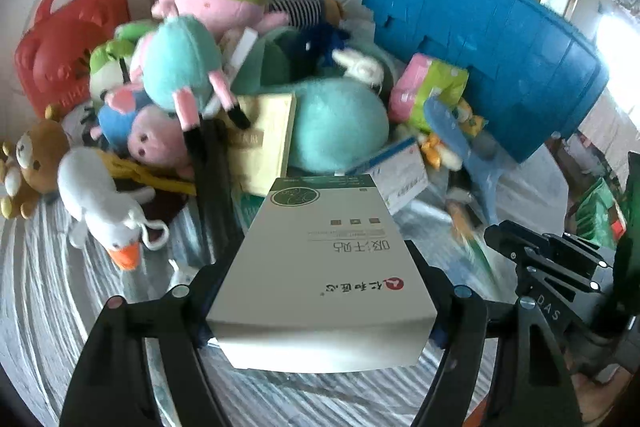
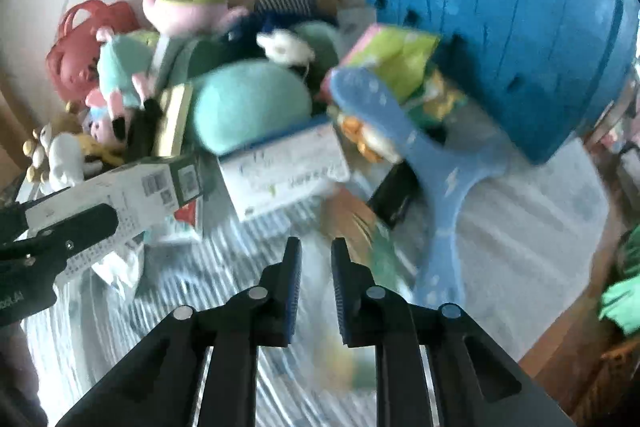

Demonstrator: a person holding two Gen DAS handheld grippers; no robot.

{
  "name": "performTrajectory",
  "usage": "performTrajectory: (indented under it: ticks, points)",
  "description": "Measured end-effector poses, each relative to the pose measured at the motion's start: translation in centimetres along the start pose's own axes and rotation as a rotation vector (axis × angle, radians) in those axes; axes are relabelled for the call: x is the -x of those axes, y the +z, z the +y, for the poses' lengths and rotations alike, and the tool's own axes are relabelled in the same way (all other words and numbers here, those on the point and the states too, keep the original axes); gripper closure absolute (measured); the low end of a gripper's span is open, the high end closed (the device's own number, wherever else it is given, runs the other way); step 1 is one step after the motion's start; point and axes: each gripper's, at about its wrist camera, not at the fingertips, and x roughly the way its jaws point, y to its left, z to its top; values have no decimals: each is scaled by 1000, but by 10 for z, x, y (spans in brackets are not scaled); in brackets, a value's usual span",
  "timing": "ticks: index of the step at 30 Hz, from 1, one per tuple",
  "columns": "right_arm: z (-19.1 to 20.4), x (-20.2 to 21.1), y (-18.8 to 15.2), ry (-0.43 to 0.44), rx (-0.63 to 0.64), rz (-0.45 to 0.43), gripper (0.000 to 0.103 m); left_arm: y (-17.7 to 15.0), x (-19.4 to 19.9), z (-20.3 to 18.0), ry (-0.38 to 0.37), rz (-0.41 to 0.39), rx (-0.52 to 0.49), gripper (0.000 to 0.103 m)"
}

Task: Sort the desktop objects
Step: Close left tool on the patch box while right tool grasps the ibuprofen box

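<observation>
White-and-green cardboard box (image 1: pixel 320 267) sits clamped in the left claw (image 1: pixel 316 303), lifted off the striped surface (image 1: pixel 48 267); right claw (image 2: pixel 316 267) at three o'clock, nearly shut, empty. Loose grip could drop it onto plush toys (image 1: pixel 180 67).

My left gripper (image 1: pixel 320 291) points steeply down, its jaws clamped on the two sides of a box (image 1: pixel 320 267) held up off the table. My right gripper (image 2: pixel 316 267) tilts down likewise, jaws drawn close with a narrow gap; through the blur, nothing seems to sit between them.
</observation>
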Motion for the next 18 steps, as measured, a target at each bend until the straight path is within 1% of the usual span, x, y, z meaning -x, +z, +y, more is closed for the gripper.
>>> performTrajectory:
  ticks: [2, 3, 4, 5, 6, 7, 8, 10, 13, 16, 18]
  points:
    - [-6, -5, 7, 20, -23, 23, 86, 6, 4, -1, 10, -13, -6, 27]
    - [-7, -6, 8, 16, -29, 27, 84, 7, 6, 1, 10, -16, -6, 27]
    - [-10, -5, 7, 16, -42, 31, 73, 7, 6, 4, 13, -12, -2, 27]
    - [-14, -4, 2, 19, -66, 37, 50, 5, 4, 5, 15, -8, -1, 27]
    - [-21, -7, -5, 19, -96, 45, 35, 2, 1, 6, 12, 0, 3, 27]
    - [-25, -9, -12, 9, -113, 53, 16, -3, -4, 7, 5, 13, 10, 27]
    - [-30, -13, -18, -3, -123, 62, 14, -7, -8, 7, -1, 23, 10, 27]
    - [-38, -23, -32, -14, -142, 96, 14, -16, -21, 3, -11, 51, 2, 27]
    - [-43, -35, -46, 1, -150, 133, 14, -29, -40, -4, 4, 81, -15, 27]
    - [-39, -42, -52, 18, -155, 143, 13, -40, -56, -5, 2, 124, -8, 27]
    - [-32, -46, -54, 21, -148, 143, 5, -46, -65, -3, 8, 152, -2, 27]
